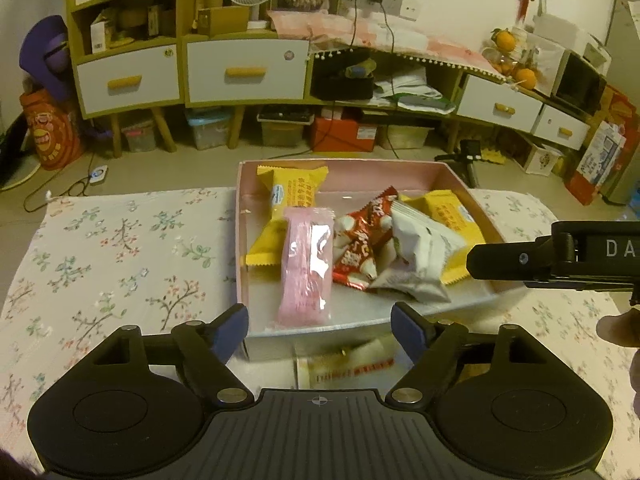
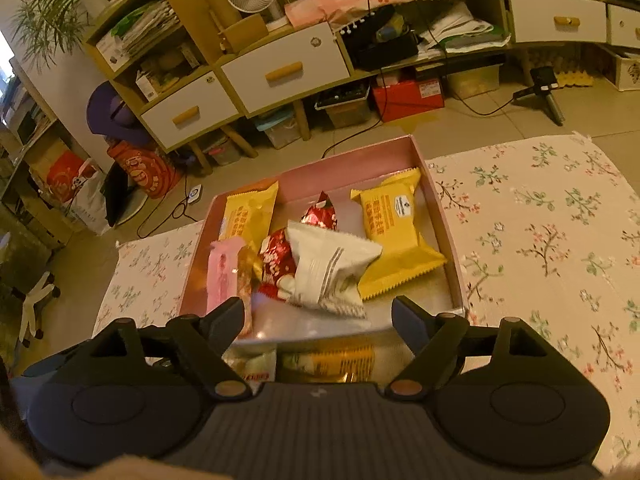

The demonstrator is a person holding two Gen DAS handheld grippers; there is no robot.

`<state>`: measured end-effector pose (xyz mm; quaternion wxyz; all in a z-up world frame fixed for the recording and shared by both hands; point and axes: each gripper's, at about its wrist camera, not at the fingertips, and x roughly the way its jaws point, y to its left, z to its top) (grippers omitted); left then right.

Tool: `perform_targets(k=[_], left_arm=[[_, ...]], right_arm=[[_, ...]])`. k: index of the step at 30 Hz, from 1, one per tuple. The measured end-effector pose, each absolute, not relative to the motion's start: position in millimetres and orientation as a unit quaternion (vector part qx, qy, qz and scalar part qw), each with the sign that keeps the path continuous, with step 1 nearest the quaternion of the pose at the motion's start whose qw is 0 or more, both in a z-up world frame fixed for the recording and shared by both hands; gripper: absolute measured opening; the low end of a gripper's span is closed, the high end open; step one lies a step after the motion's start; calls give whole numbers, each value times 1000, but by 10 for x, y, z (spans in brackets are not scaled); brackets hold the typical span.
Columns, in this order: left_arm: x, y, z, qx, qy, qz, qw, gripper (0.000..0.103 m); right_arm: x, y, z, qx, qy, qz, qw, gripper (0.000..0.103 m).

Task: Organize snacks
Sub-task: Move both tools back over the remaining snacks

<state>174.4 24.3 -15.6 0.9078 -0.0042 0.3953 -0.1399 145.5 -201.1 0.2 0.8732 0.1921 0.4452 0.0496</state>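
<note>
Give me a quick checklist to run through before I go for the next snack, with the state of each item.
1. Left gripper open with nothing between its fingers: ok.
2. Right gripper open with nothing between its fingers: ok.
3. Pink box upright on the floral cloth: ok.
4. Snacks inside the box, namely the pink packet, white packet, red packets and two yellow packets: ok.
5. Packets lying tidy and separate: not ok, the white one overlaps a red and a yellow one.
6. More snacks left outside: a packet lies in front of the box; what it is, cannot tell.
</note>
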Motion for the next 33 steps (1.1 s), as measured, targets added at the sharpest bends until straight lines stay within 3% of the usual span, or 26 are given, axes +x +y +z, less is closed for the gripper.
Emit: perform_targets(k=[33], left_arm=[[593, 475, -254, 32, 415, -120, 901, 96]], right_arm=[[545, -1977, -32, 92, 445, 40, 890, 98]])
